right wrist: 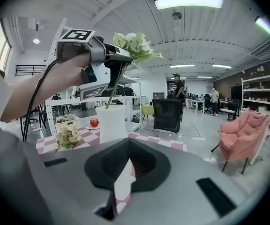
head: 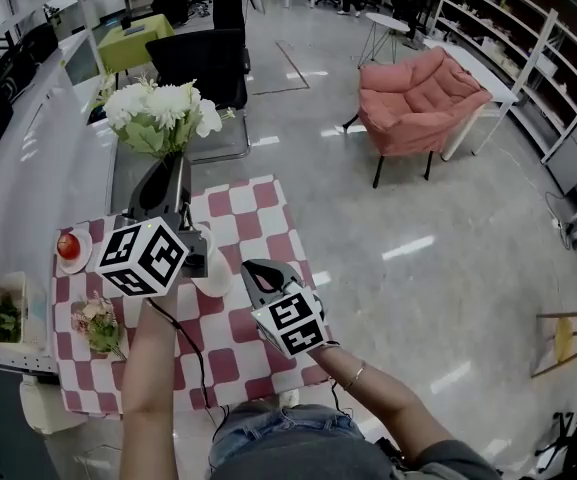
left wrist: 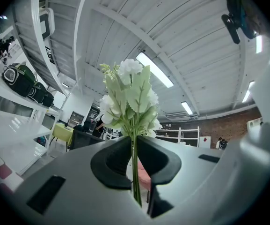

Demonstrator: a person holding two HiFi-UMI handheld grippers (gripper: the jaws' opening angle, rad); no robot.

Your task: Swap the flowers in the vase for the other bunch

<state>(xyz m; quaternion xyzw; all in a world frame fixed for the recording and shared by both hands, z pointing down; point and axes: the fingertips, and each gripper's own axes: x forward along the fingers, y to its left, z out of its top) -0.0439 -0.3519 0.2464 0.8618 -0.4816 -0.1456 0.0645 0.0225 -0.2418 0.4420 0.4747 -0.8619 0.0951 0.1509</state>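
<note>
Left hand-held gripper pinches flowers above vase; right hand-held gripper closed, empty, at tablecloth edge.

Above vase: closed off by the left gripper and its white flowers.
Left of vase: apple and pink bunch are met.
Near cloth: left bare beside the right gripper.

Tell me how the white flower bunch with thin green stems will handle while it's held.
The left gripper pinches the white flower bunch low on its thin green stems, so the heads will probably sway, being top-heavy. The leaves stand stiff, so it is likely artificial and light.
</note>
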